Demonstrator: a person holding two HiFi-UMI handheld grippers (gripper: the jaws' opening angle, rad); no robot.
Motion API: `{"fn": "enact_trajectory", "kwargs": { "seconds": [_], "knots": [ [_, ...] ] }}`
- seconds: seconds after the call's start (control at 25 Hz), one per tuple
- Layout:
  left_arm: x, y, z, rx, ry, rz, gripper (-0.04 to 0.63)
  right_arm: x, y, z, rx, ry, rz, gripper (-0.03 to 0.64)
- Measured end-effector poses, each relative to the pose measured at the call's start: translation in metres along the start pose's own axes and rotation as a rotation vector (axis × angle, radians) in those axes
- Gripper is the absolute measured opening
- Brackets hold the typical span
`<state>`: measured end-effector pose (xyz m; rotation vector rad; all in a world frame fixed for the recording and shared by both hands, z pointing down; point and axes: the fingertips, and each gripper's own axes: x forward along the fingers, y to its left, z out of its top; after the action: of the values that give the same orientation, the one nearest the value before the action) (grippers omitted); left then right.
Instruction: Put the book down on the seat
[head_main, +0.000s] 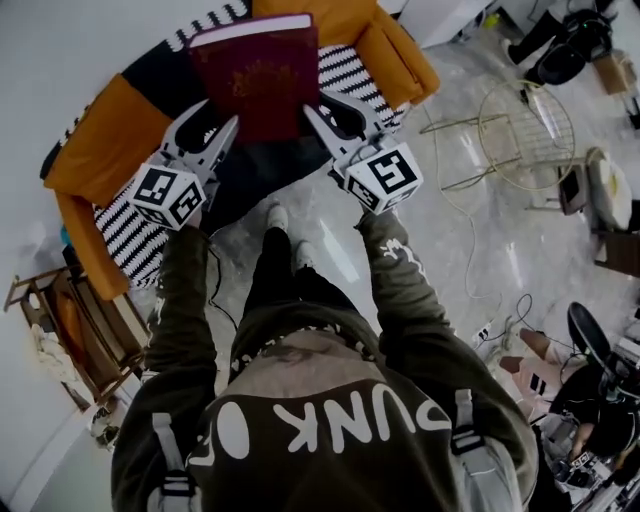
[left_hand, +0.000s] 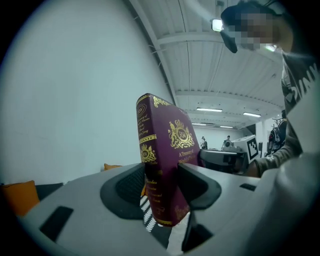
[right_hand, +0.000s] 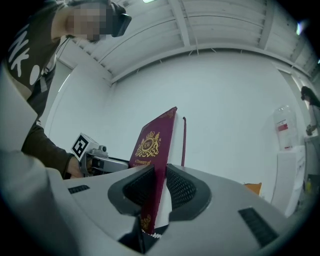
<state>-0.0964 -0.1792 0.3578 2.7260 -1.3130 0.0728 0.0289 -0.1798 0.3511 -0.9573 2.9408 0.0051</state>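
- Now my left gripper (left_hand: 161, 182) is clamping the spine edge of the book (head_main: 258, 75), one jaw pressing on each cover.
- My right gripper (right_hand: 159, 187) is pinching the opposite, page-side edge.
- The book is hanging between the two, its maroon cover facing me.
- It is hovering over the orange chair (head_main: 100, 130) and its striped seat (head_main: 350, 70); I cannot tell whether it is touching.
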Motion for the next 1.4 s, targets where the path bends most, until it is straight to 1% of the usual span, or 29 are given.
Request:
{"fn": "enact_trajectory", "kwargs": {
  "seconds": [0.16, 0.32, 0.48, 0.68, 0.8, 0.88, 1.04, 1.16, 1.28, 1.4],
  "knots": [
    [0.038, 0.047, -0.034, -0.037, 0.039, -0.006, 0.192, 0.04, -0.036, -0.042, 0.037, 0.045, -0.002, 0.087],
    [0.073, 0.104, -0.086, -0.089, 0.089, -0.004, 0.192, 0.09, -0.069, -0.101, 0.079, 0.119, -0.011, 0.087],
    [0.111, 0.147, -0.157, -0.168, 0.149, 0.0, 0.192, 0.122, -0.102, -0.177, 0.149, 0.202, -0.026, 0.087],
    [0.155, 0.189, -0.263, -0.27, 0.229, 0.028, 0.192, 0.152, -0.145, -0.293, 0.242, 0.307, -0.037, 0.087],
    [0.161, 0.21, -0.33, -0.319, 0.28, 0.041, 0.192, 0.165, -0.147, -0.361, 0.289, 0.372, -0.033, 0.087],
    [0.161, 0.221, -0.373, -0.336, 0.319, 0.046, 0.192, 0.172, -0.145, -0.404, 0.317, 0.414, -0.031, 0.087],
    [0.173, 0.242, -0.442, -0.367, 0.373, 0.049, 0.192, 0.184, -0.152, -0.475, 0.362, 0.474, -0.038, 0.087],
    [0.177, 0.253, -0.481, -0.381, 0.403, 0.058, 0.192, 0.192, -0.154, -0.515, 0.383, 0.51, -0.041, 0.087],
    [0.182, 0.261, -0.514, -0.379, 0.43, 0.072, 0.192, 0.195, -0.156, -0.545, 0.391, 0.532, -0.036, 0.084],
    [0.205, 0.27, -0.53, -0.406, 0.421, 0.081, 0.193, 0.201, -0.18, -0.567, 0.414, 0.531, -0.065, 0.084]
  ]
}}
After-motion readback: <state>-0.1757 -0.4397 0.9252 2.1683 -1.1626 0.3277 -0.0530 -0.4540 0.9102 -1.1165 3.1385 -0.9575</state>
